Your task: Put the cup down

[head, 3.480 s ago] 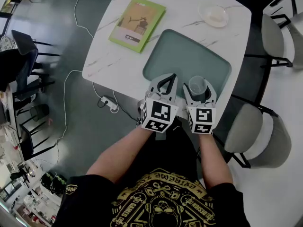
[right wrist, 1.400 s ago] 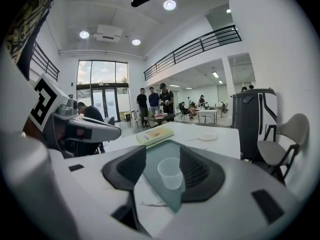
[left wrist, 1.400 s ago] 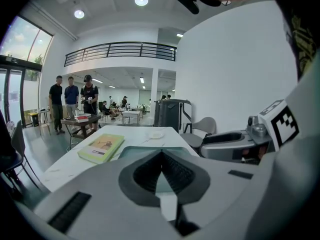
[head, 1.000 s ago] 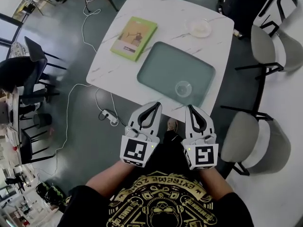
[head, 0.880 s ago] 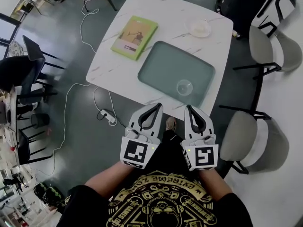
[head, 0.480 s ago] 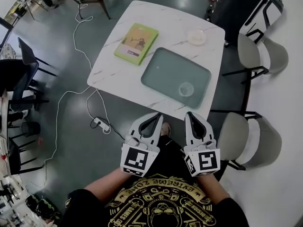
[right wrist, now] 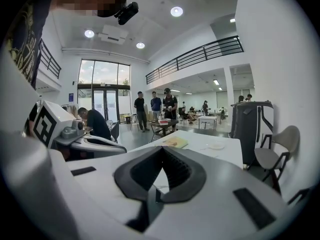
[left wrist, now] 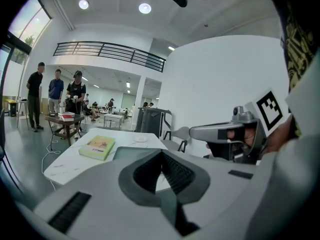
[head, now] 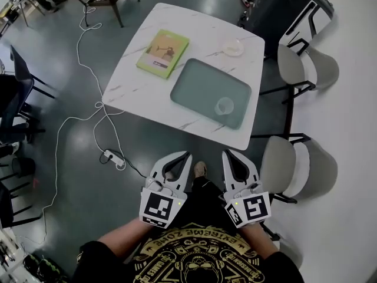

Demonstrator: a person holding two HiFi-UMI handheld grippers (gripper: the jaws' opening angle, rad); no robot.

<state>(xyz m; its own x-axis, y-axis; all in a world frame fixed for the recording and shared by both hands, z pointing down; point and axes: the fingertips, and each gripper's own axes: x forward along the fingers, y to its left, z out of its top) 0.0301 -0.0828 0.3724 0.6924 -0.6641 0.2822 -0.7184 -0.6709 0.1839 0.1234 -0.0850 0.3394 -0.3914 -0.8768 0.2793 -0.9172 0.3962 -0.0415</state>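
The jaws of the left gripper (left wrist: 161, 152) are closed, tips meeting, with nothing between them. The jaws of the right gripper (right wrist: 161, 148) are likewise closed and empty. In the head view both grippers sit side by side in the lower middle of the frame, left gripper (head: 187, 154) and right gripper (head: 226, 152), pointing up the picture toward the worktop and well apart from it, over the dark grey floor (head: 70, 205).

The clear, round plastic cup (head: 224, 106) stands upright above them in the frame, on the lower right part of a grey-green rectangular tray with rounded corners (head: 197, 87). The tray lies on the white, marble-patterned square worktop (head: 138, 84). Left of the tray, just beside it, lies a green book (head: 163, 53). A small white round dish (head: 232, 47) rests near the worktop's upper right corner.

Two grey-cushioned chairs stand to the right, one (head: 297, 167) near the right gripper and one (head: 306, 66) farther up. A white cable with a power strip (head: 112, 158) trails over the floor at left.
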